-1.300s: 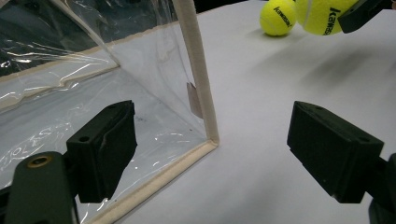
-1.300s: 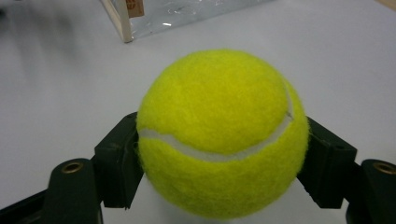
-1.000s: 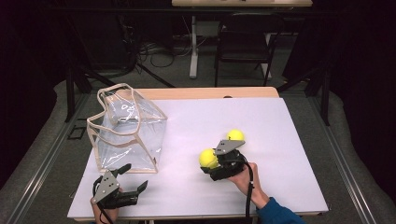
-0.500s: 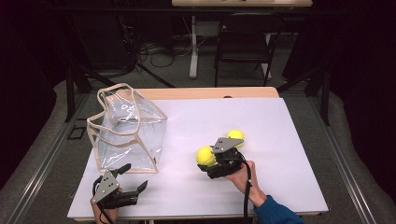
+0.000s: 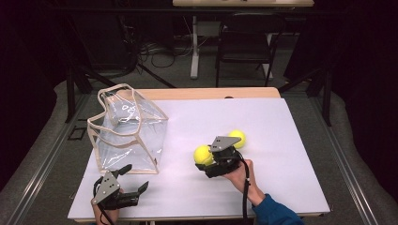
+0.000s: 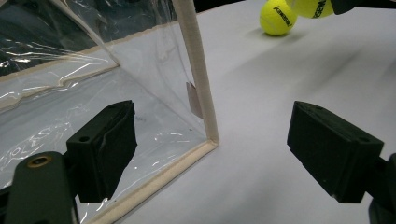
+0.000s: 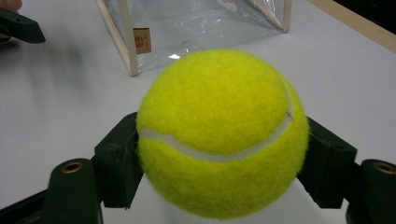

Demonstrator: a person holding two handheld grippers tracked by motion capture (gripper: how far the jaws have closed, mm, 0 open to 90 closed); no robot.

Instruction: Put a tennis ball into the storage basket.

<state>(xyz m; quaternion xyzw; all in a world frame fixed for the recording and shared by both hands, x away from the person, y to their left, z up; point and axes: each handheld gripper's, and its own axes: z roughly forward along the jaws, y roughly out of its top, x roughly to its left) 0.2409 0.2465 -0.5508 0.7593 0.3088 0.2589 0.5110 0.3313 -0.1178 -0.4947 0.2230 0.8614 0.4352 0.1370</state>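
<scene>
A ball (image 7: 219,135) is clamped in the right tongs (image 5: 206,161), held above the desk (image 5: 291,140) near a second ball (image 5: 237,138). Left tongs (image 6: 210,154) are spread wide, empty, beside the bag (image 5: 126,136).

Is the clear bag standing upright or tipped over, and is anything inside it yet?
Upright and empty. The clear bag stands on its base with its mouth open upward; through its walls nothing shows inside. Both tennis balls are outside it.

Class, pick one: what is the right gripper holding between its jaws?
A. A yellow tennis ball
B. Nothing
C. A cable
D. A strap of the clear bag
A: in the right gripper view, the right gripper's jaws press on both sides of a yellow tennis ball.
</scene>
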